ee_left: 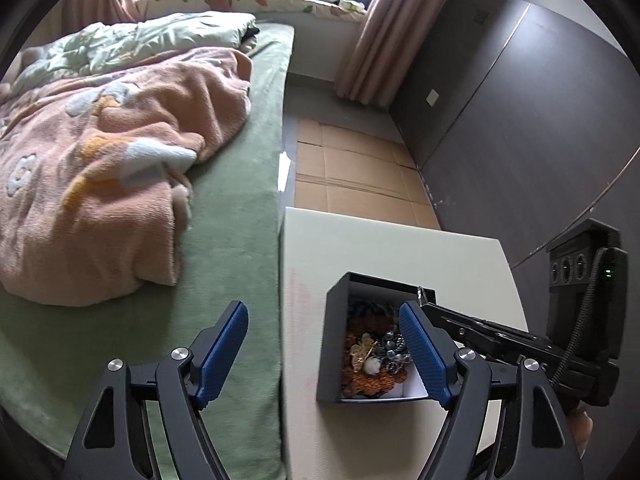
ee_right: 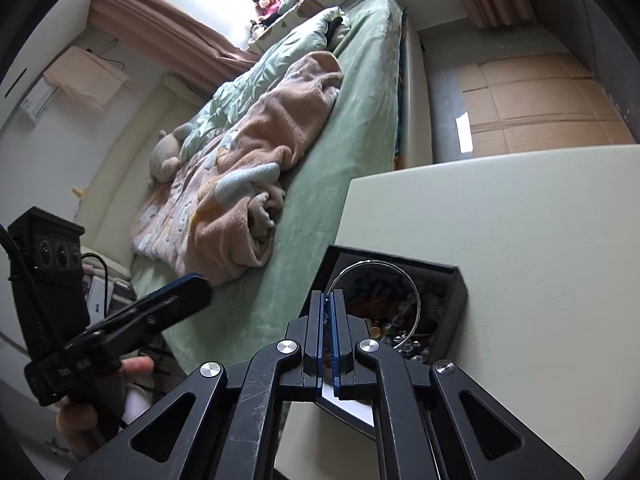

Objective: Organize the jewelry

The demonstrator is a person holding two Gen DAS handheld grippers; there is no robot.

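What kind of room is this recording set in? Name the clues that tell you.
Most likely a bedroom in a home. A bed with a green sheet carries a rumpled pink blanket, curtains hang by the window, and an open jewelry box sits on a small white table beside the bed.

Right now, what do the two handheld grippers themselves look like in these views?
Both are alike. The left gripper and the right gripper have matte black angular linkage arms with triangular cutouts and round silver pivot bolts. Their fingers carry ribbed blue pads. Seen from the side, each has a black block with three round sockets, a braided black cable and a small green light.
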